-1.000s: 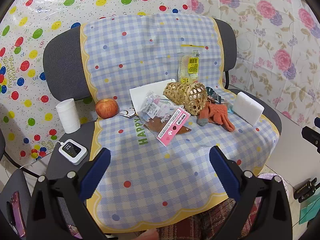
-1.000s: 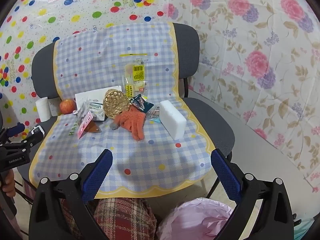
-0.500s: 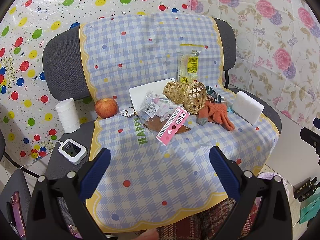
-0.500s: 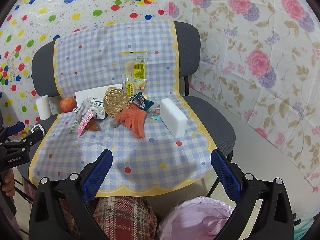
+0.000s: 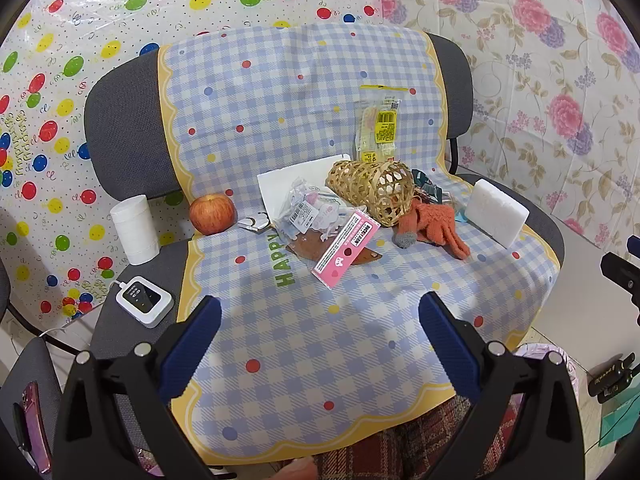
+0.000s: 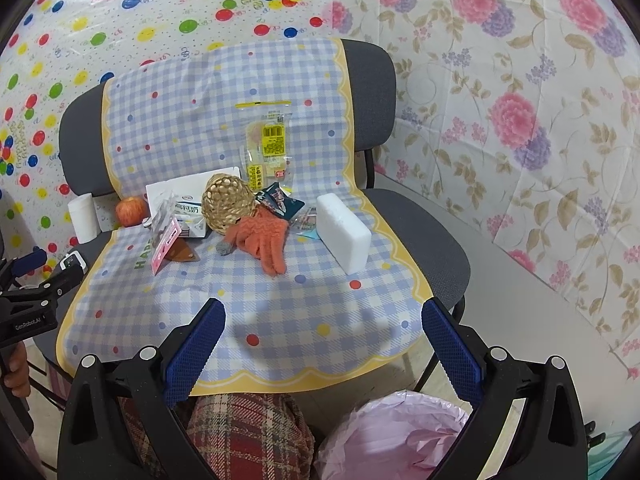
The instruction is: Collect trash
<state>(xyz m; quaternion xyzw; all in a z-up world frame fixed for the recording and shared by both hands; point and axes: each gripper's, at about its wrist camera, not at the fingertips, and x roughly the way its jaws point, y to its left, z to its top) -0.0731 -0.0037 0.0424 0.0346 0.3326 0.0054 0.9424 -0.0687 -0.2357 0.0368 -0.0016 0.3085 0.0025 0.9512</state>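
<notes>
Party-print plastic sheeting with coloured balloons covered the wall at upper left of both frames; floral sheeting covered the wall at upper right.

Grey chair, centre frame, draped from backrest to seat front with a blue-checked cloth, yellow scalloped border. Front half of the cloth lay bare, giving open room between the clutter and both grippers.

Bin with pink liner, lower right of the right wrist view, below the seat's front edge; the left wrist view showed only a sliver of it.

White foam block, near the cloth's right border. Woven basket, on its side at mid-seat. Orange glove, touching the basket's mouth. Apple and white paper roll, left of the cloth edge.

Trash, clustered at the back of the seat: clear food wrapper leaning on the backrest; crumpled clear packet; pink card packet over a brown scrap; dark wrapper behind the glove, plainer in the right wrist view. Milk carton, seen only in the right wrist view.

White device, on the bare seat at left.

Left gripper: fingers spread wide, holding nothing, over the bare front cloth. Right gripper: likewise spread and empty.
</notes>
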